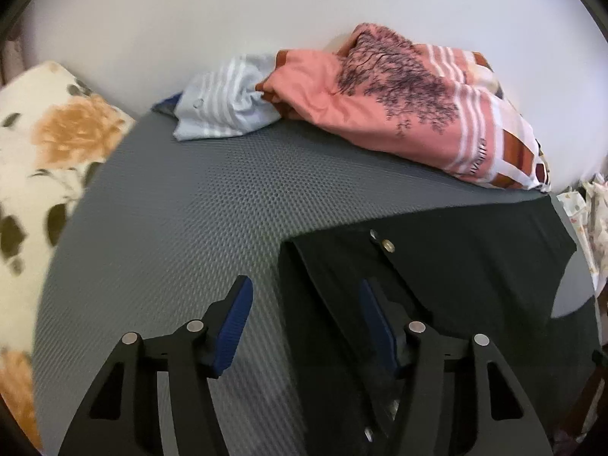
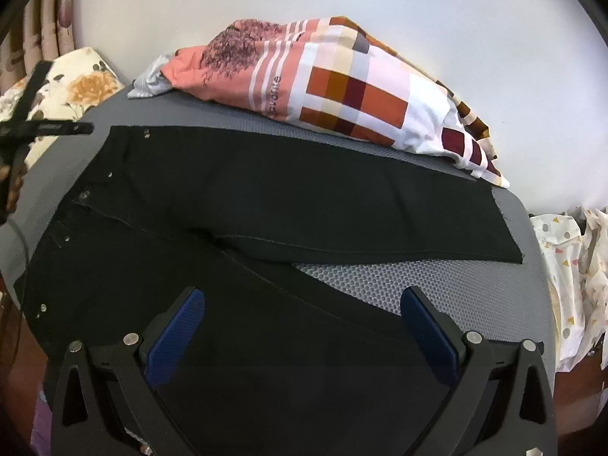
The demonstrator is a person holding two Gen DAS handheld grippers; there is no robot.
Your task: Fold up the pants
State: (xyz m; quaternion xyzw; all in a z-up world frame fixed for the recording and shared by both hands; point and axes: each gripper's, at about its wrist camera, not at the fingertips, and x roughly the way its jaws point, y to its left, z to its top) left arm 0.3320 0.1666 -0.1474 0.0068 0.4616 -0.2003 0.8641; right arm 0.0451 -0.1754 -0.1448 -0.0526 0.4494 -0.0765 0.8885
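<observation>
A bundled quilt [image 2: 334,87] lies along the far edge of my grey honeycomb mat [image 1: 182,205], just behind the pants [image 2: 288,197]; a flowered pillow [image 1: 45,144] sits off to the left. My left claw [image 1: 304,319] tilts down at the waistband edge, jaws partly apart, one blue pad over the mat, the other over black cloth, gripping nothing. My right claw [image 2: 304,326] hovers wide apart above the near leg. The pants lie flat, legs splayed.
</observation>
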